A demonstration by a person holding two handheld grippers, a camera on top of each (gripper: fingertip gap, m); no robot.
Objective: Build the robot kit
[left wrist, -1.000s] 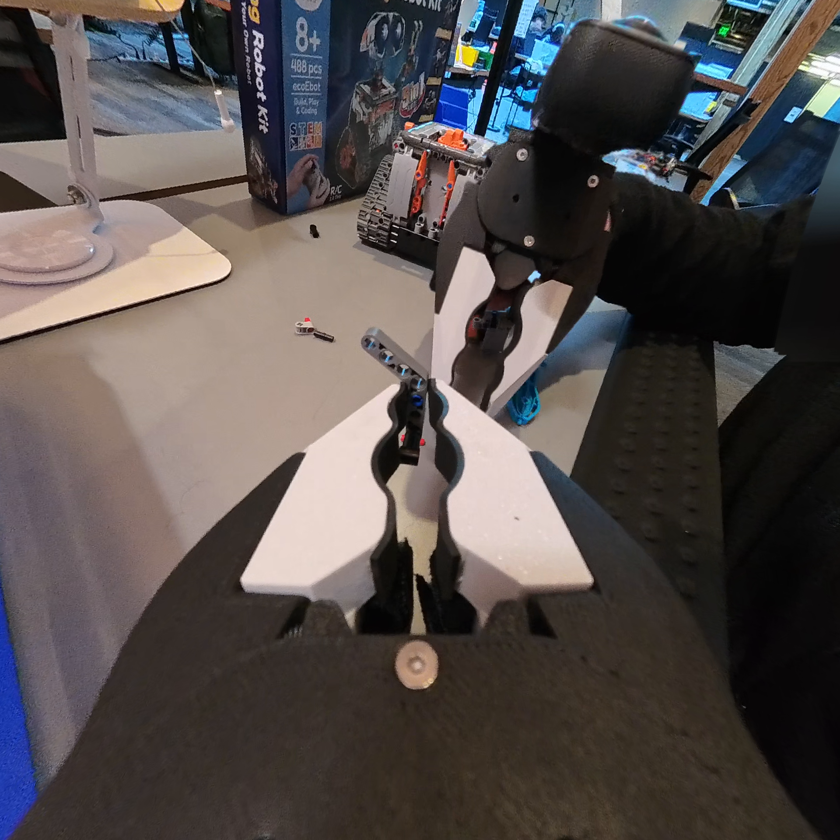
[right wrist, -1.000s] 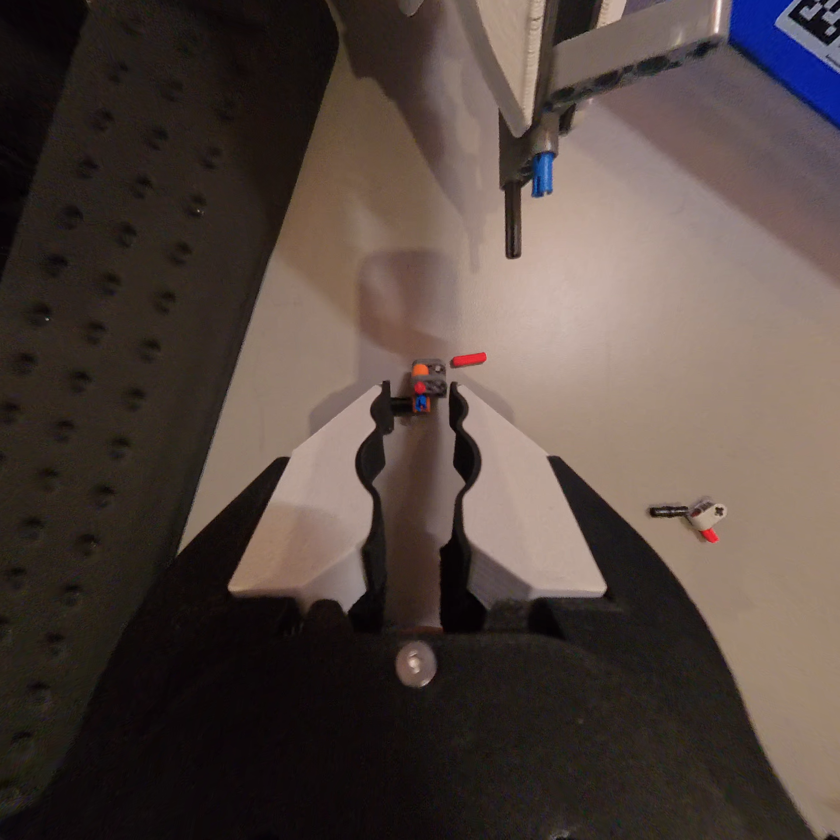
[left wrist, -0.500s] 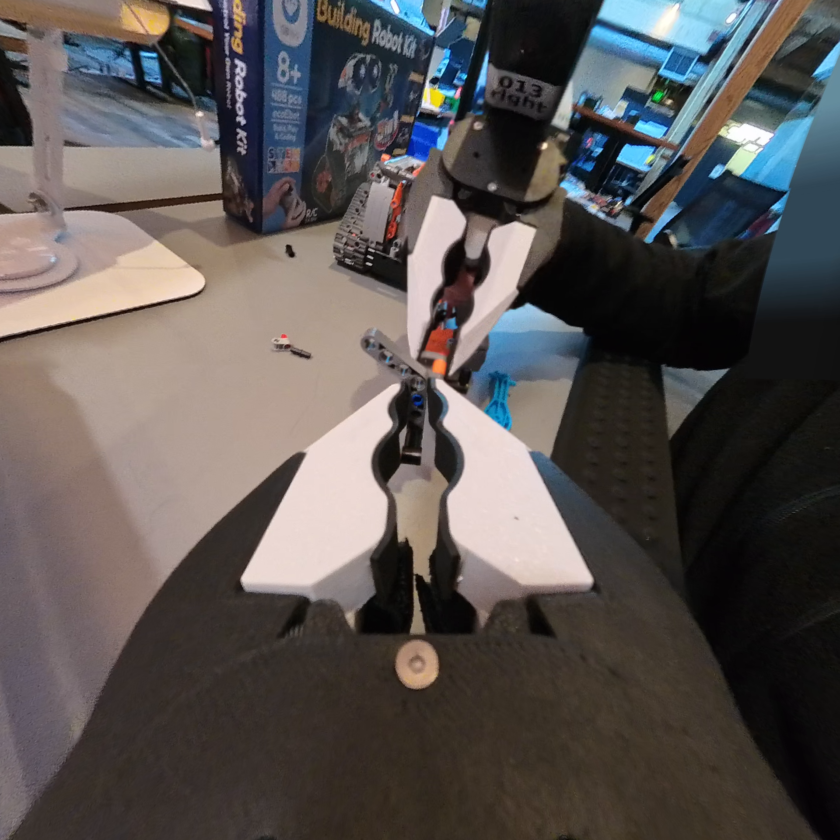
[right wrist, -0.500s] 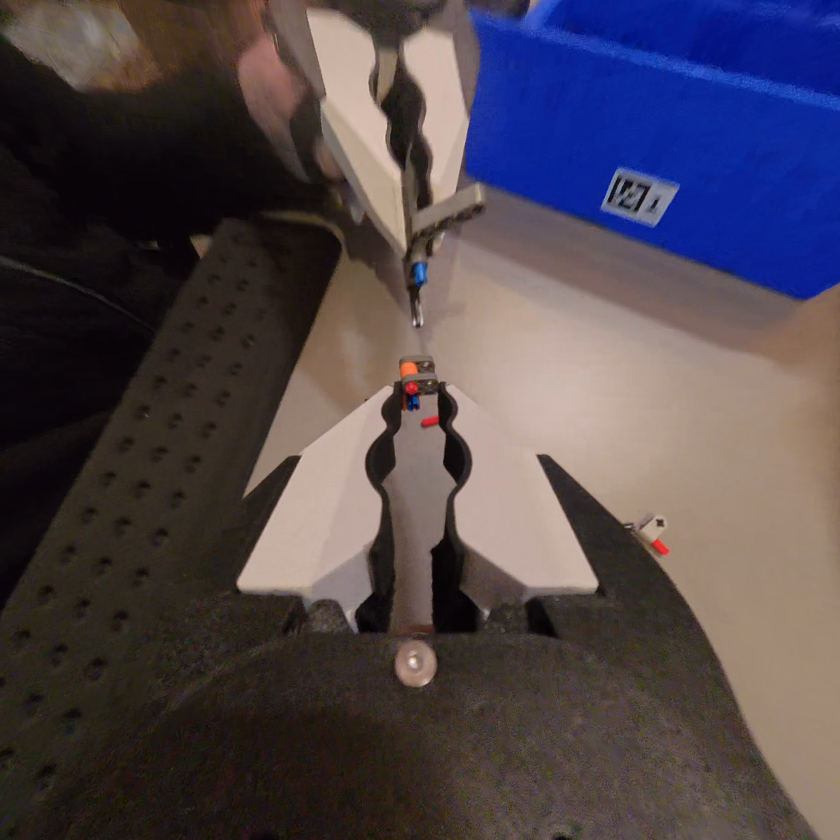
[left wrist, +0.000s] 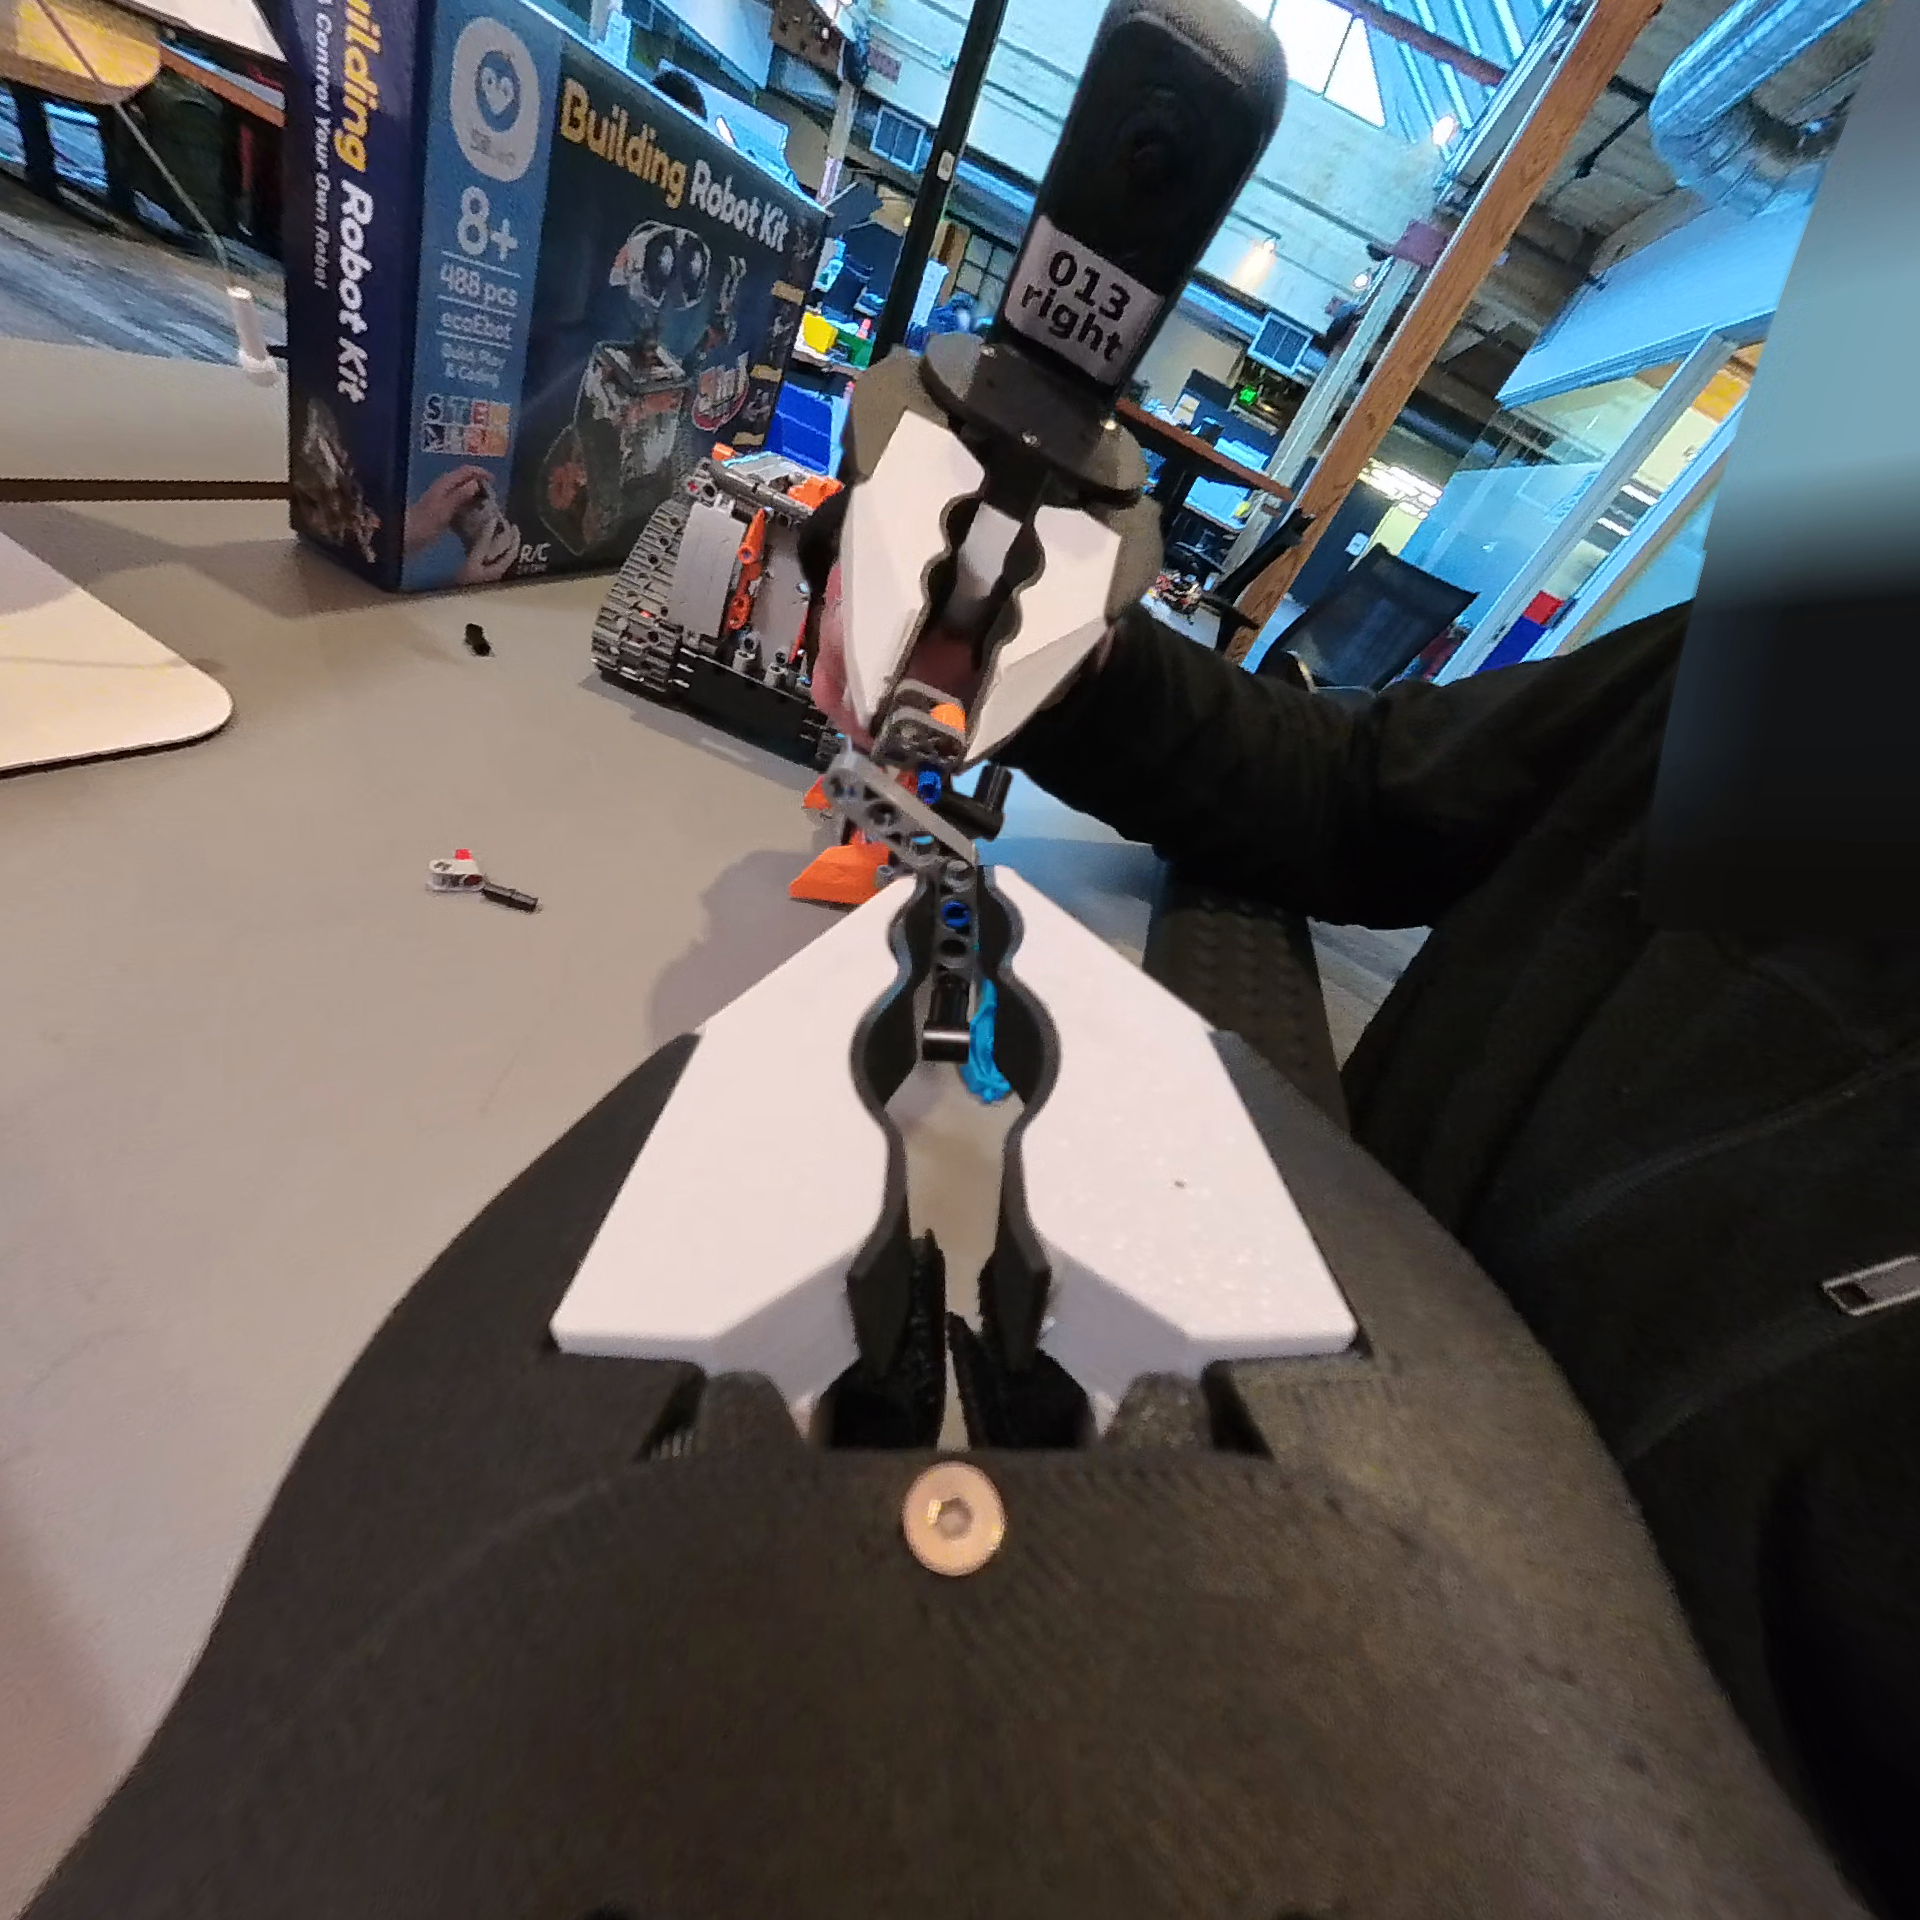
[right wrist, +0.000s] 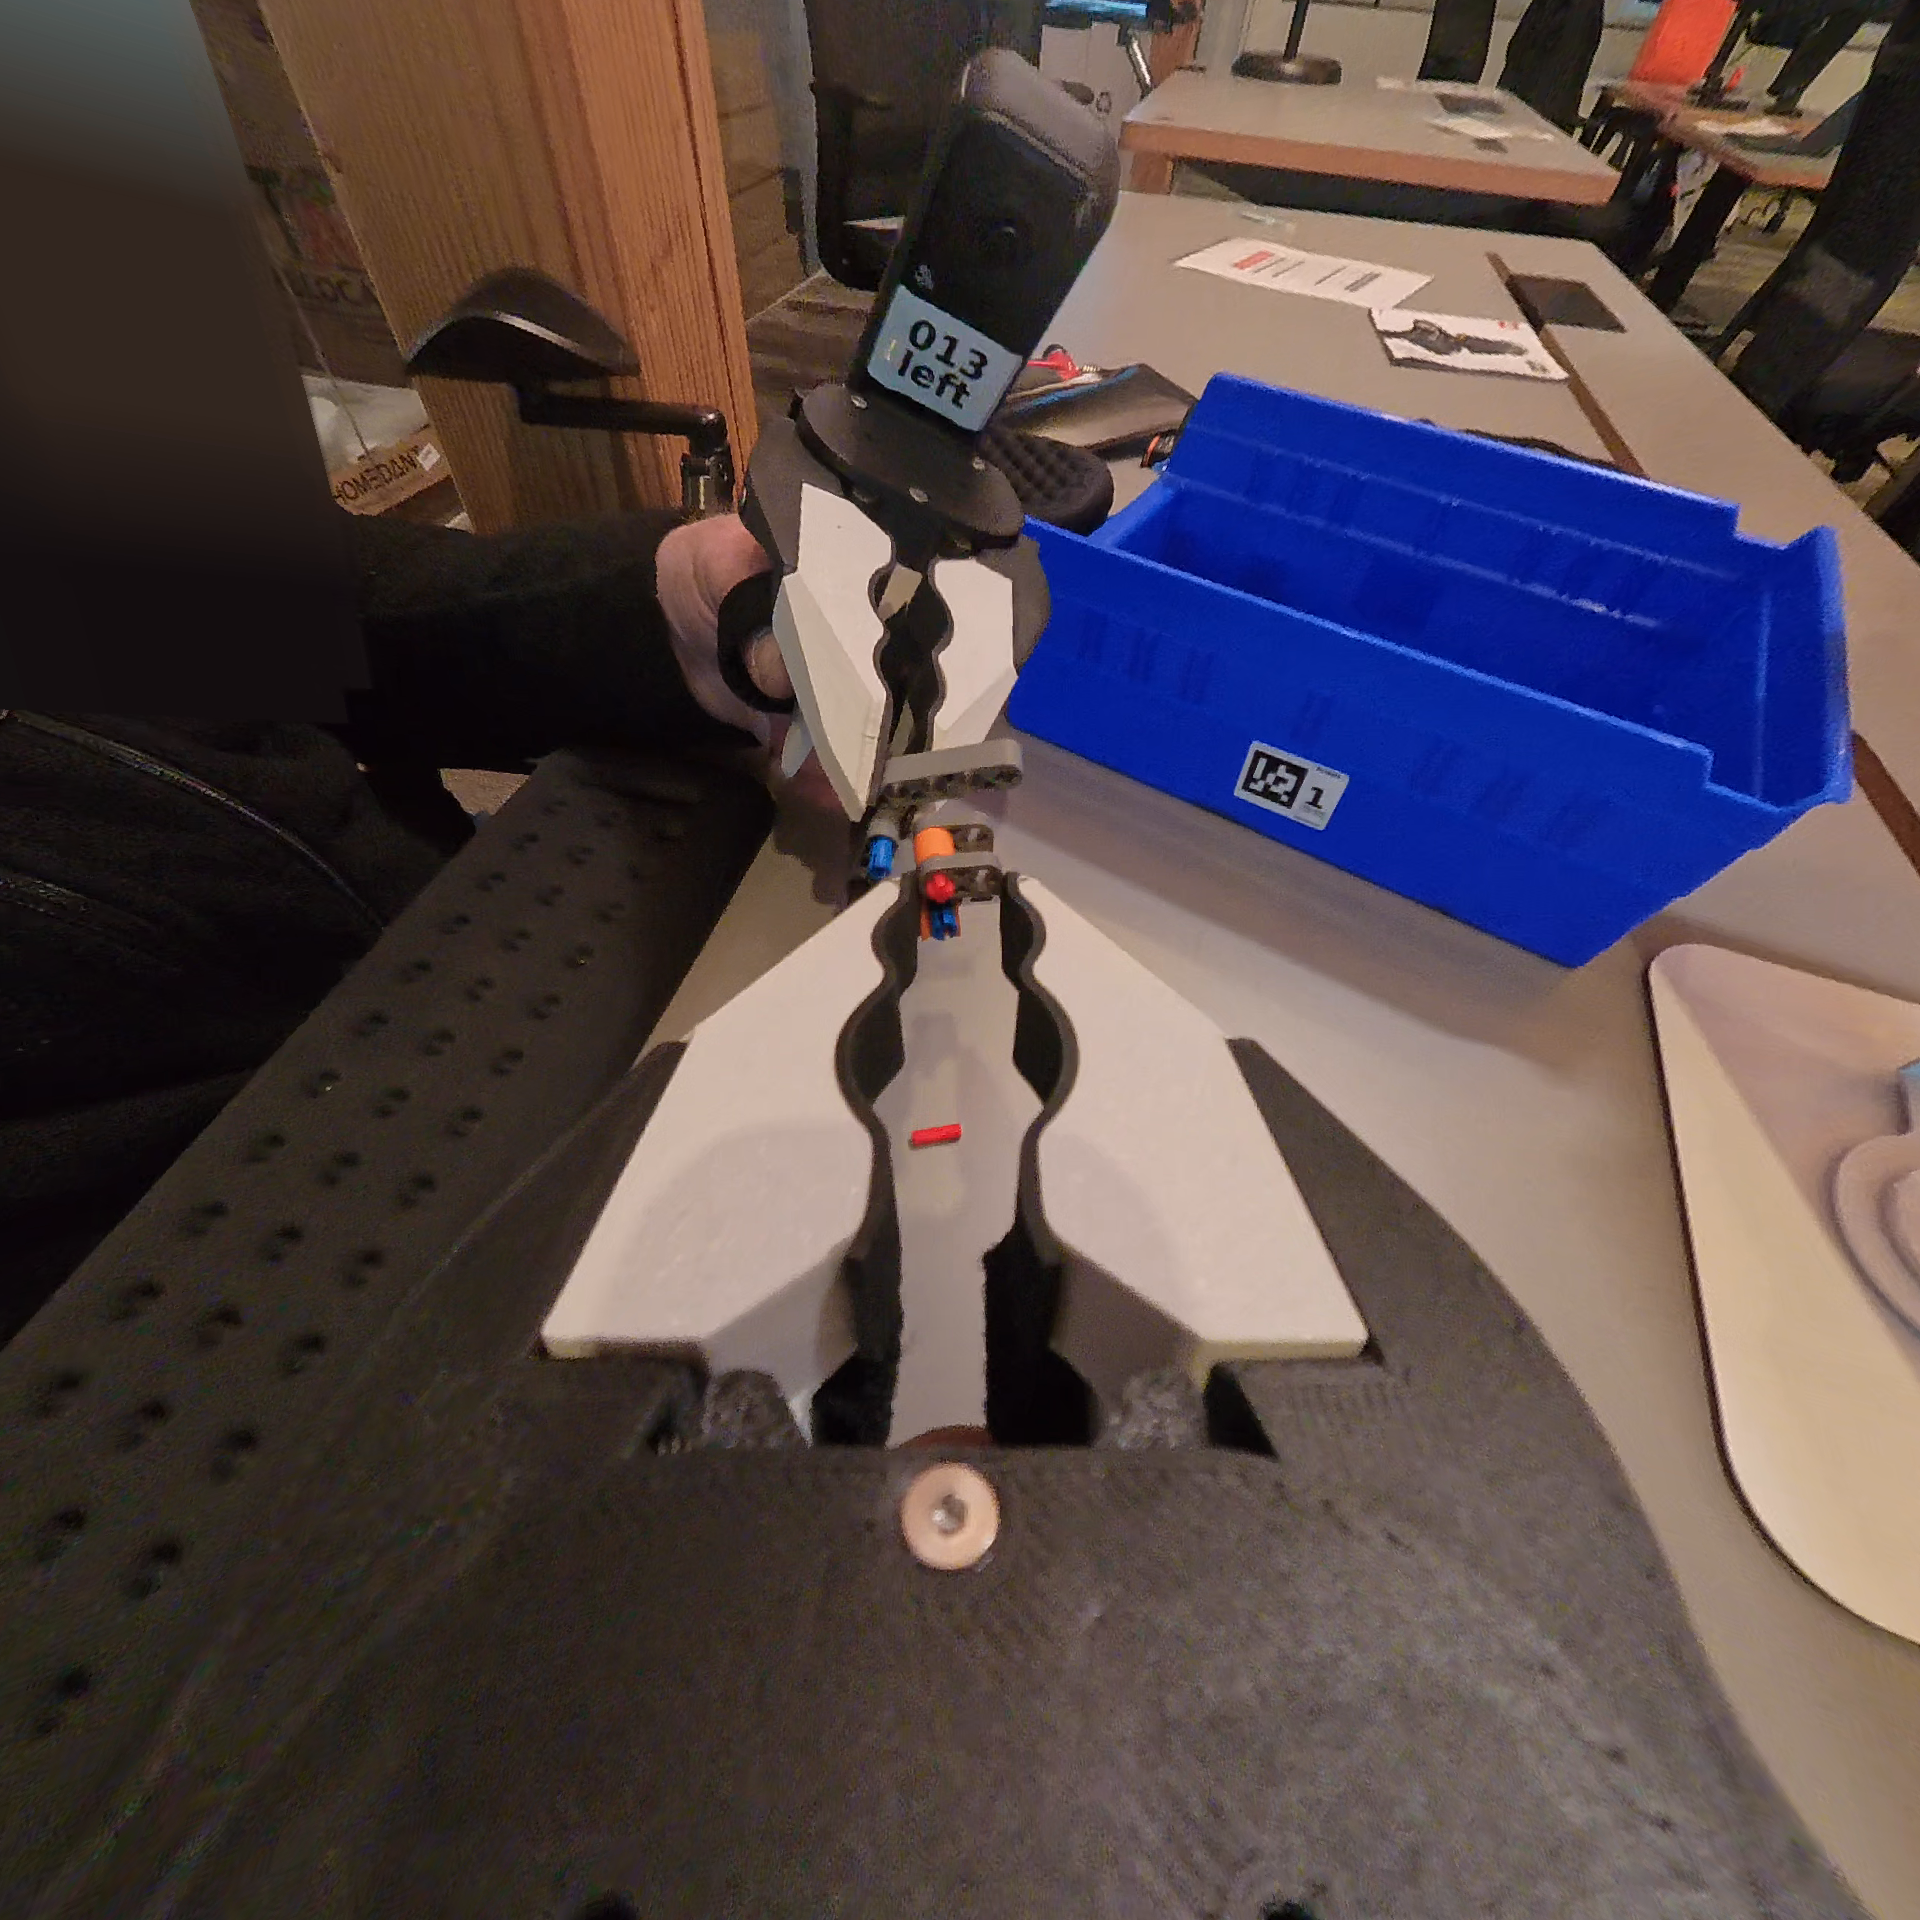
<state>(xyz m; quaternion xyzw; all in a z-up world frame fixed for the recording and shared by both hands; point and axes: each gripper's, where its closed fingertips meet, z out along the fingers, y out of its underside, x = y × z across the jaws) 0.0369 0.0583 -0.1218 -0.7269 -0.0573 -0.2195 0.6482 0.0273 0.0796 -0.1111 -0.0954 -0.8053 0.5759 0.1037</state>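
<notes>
On a grey tabletop (left wrist: 312, 1039), the left gripper (left wrist: 951, 904) has its fingers pinching a grey holed beam (left wrist: 899, 816) with blue and black pins. Just right, touching or nearly so, the right gripper (right wrist: 951, 883) has its fingers pinching a small grey connector (right wrist: 961, 857) with orange and red pins. Both grips are shallow at the tips, so any push between pieces could twist one loose onto the tabletop.
</notes>
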